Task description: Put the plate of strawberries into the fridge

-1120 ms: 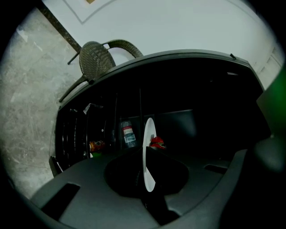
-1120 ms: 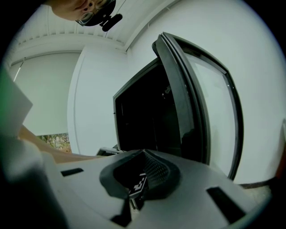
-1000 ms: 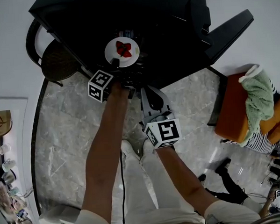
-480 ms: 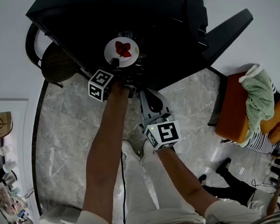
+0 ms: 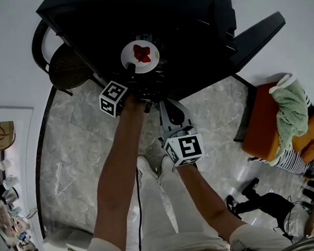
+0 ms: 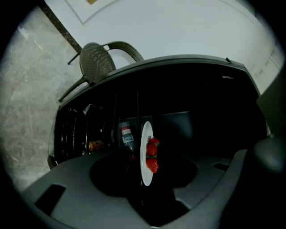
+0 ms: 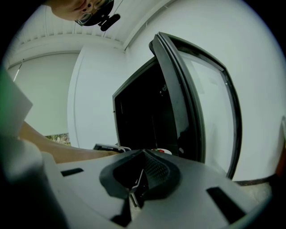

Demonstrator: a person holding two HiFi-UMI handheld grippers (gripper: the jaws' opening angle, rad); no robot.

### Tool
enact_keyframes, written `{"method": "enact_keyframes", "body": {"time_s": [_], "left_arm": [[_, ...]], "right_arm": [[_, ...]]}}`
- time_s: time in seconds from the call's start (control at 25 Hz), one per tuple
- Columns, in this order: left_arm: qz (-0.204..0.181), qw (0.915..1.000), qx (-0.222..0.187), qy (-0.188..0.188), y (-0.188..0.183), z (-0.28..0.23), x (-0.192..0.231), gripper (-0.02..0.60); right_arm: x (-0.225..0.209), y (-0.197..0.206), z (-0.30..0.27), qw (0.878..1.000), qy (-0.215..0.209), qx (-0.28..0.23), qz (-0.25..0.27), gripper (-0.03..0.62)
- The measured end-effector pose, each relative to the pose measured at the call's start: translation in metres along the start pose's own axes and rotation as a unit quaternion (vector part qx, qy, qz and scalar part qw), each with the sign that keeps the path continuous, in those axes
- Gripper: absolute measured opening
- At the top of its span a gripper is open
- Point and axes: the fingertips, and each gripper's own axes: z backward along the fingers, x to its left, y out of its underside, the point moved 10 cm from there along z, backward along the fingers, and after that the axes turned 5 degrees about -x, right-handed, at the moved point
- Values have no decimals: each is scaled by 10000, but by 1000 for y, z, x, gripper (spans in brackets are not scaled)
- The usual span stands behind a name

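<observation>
A white plate point(image 5: 134, 59) with red strawberries point(image 5: 142, 53) sits inside the dark, open fridge point(image 5: 183, 21). My left gripper point(image 5: 131, 70) reaches in at the plate's near rim. In the left gripper view the plate point(image 6: 146, 161) stands edge-on between the dark jaws, the strawberries point(image 6: 152, 154) on its right face. The left gripper point(image 6: 145, 190) is opening, and the rim still lies between its jaws. My right gripper point(image 5: 169, 107) hangs lower in front of the fridge. The right gripper point(image 7: 136, 197) is shut with nothing in it.
The fridge door point(image 5: 257, 36) stands open to the right. A bottle point(image 6: 126, 134) and small items rest on shelves inside. A wicker chair point(image 5: 64, 67) stands to the left. An orange seat with a green cloth point(image 5: 282, 116) and a person point(image 5: 261, 206) are at the right.
The plate and my left gripper sit slightly further right in the head view. The right gripper has barely moved.
</observation>
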Motion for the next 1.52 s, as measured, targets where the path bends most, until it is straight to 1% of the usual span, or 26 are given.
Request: {"method": "enact_keyframes", "body": {"time_s": [0.28,0.32,0.44,0.48,0.6,0.8,1.04,1.24,1.52], "left_arm": [[285,9995,86,71,-2,27,6,169],[299,9995,86,79,-4,31,6,153],[237,9996,87,116,-12,45,2,54],[244,9996,94,143,-13,51,1,32],[313,9990,159,292,-15,68,-7,4],[351,9974,264,570,-11,95,-29,0],[173,9950,376,912,-8,126,-73,0],[52,9942,313,1026,-10,154,-109,0],[163,9943,259,1025,-1,217,-154,0]], "right_arm": [[4,-5,0,10000,-26,-20,-21,3],[5,-5,1,10000,-22,-23,-28,3],[8,-8,3,10000,-5,-6,-24,3],[9,-10,3,10000,1,1,-26,3],[14,-19,5,10000,-10,4,-26,3],[20,-33,6,10000,-46,-5,-6,3],[31,-56,16,9999,-55,55,-77,3],[41,-85,30,9995,-232,170,-110,3],[58,-137,57,9992,-325,163,-164,3]]}}
